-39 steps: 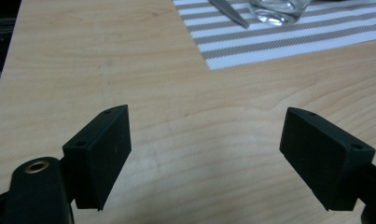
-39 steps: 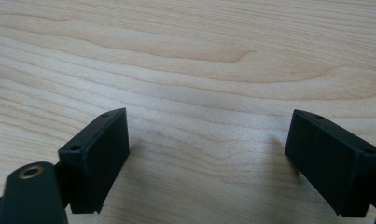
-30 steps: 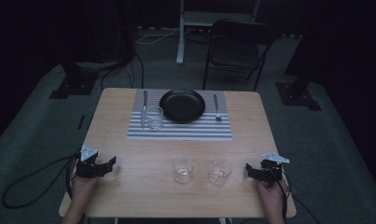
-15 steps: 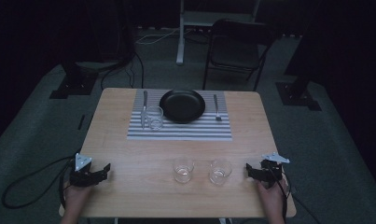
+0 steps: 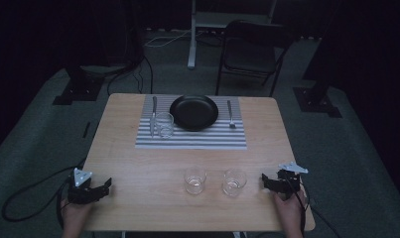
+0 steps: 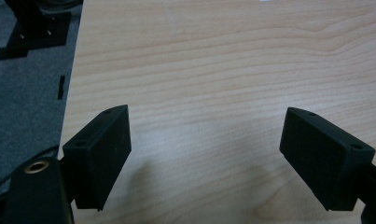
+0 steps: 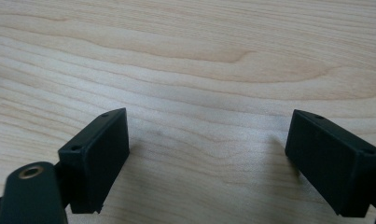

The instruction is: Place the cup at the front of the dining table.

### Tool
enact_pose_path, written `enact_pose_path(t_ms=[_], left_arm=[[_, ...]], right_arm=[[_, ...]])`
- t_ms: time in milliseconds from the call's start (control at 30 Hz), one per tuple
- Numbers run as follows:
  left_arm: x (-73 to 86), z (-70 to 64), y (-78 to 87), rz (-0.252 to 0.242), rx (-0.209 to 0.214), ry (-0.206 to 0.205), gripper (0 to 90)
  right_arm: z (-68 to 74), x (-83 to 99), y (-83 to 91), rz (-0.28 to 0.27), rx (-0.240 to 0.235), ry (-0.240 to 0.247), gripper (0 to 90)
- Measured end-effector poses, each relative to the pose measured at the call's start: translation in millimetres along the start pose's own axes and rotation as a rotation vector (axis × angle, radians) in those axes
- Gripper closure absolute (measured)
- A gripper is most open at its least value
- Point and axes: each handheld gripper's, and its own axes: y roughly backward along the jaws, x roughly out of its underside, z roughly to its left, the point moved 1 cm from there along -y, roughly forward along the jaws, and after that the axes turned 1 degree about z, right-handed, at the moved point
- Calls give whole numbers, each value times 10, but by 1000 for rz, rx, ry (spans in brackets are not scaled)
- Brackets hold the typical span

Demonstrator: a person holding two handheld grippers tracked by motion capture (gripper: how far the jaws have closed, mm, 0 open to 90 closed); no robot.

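High view: the right gripper [image 5: 265, 182] rests on the worktop [image 5: 138, 168], fingers [image 7: 94, 158] apart and empty, pointing at the near glass [image 5: 234, 182] just beside their tips. A second glass [image 5: 195, 180] stands beyond it. The left gripper [image 5: 106, 186], fingers [image 6: 99, 156] also spread on bare wood, lies well apart from both, so the right hand looks nearer.

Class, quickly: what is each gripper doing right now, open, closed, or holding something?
Left gripper: open, jaws wide apart over bare table, holding nothing.
Right gripper: open, jaws wide apart, holding nothing.
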Motion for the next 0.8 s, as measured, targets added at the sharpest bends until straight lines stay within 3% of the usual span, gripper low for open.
enact_pose_path(t_ms=[367,500,800], left_arm=[[98,77,102,4,-52,45,171],[129,65,158,23,-115,37,172],[194,164,244,28,-172,76,171]], right_arm=[[0,0,0,0,0,0,131],[0,0,0,0,0,0,130],[0,0,0,0,1,-1,129]])
